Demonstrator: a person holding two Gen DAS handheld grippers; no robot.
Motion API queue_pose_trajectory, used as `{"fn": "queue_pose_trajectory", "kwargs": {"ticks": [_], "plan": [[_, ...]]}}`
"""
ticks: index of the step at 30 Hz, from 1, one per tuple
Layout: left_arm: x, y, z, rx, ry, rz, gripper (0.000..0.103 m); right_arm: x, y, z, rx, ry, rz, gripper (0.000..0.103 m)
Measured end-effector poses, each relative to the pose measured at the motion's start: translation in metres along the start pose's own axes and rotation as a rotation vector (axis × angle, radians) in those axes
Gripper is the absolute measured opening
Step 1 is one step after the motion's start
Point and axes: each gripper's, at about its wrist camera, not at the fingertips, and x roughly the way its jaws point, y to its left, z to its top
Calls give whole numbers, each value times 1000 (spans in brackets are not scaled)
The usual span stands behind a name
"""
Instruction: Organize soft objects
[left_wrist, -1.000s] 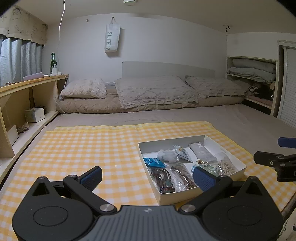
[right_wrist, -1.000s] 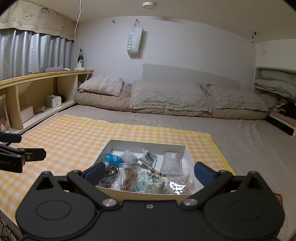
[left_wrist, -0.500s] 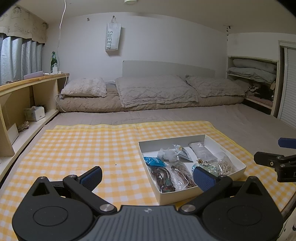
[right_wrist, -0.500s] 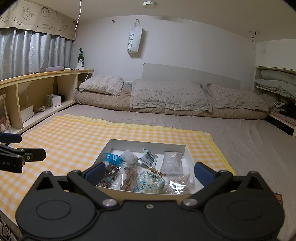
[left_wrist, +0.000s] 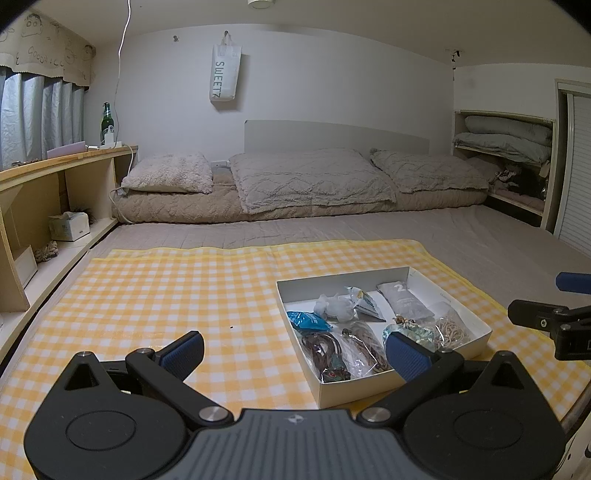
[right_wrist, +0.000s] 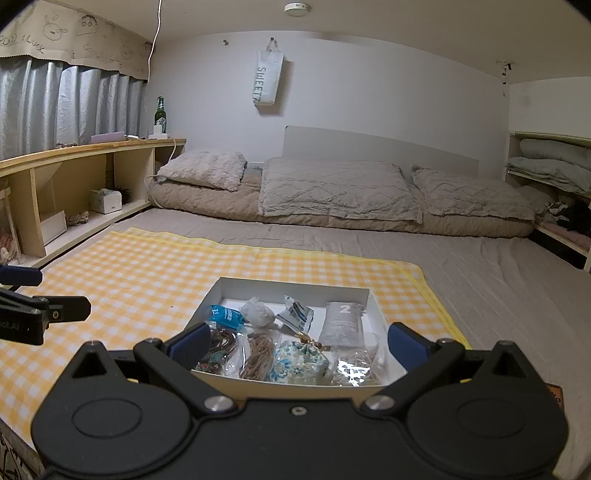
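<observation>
My left gripper (left_wrist: 295, 349) has its fingers (left_wrist: 183, 350) spread wide with nothing between them, hovering over the yellow checked cloth (left_wrist: 166, 295). My right gripper (right_wrist: 295, 343) is just as wide open and just as empty, its fingers (right_wrist: 405, 345) framing the near edge of the white box (right_wrist: 295, 291).

The box sits on the cloth toward its right side. From the right wrist view I see inside it a blue packet (right_wrist: 226, 315) at the back left, a crumpled white wad (right_wrist: 258, 312) beside that, a white and blue sachet (right_wrist: 296, 316), and a grey pouch marked 2 (right_wrist: 341, 323) at the back right. Along the front lie a bag of dark cords (right_wrist: 218, 347), a bag of brown twine (right_wrist: 258, 354), a blue flowered drawstring pouch (right_wrist: 297, 363) and a clear bag of rubber bands (right_wrist: 356, 365).

The cloth is spread on a grey bed (left_wrist: 480, 243). At its far end lie three pillows (left_wrist: 310, 177) on a rolled quilt. A wooden shelf (left_wrist: 55, 184) runs along the left wall, carrying a green bottle (left_wrist: 106, 123), and a white tote bag (left_wrist: 224, 74) hangs on the back wall.
</observation>
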Motion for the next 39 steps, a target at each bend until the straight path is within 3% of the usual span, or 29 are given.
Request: {"fn": "queue_pose_trajectory", "kwargs": {"ticks": [39], "plan": [[3,5,-6,5,10,2,103,0,1,0,-5,1,2,103]]}}
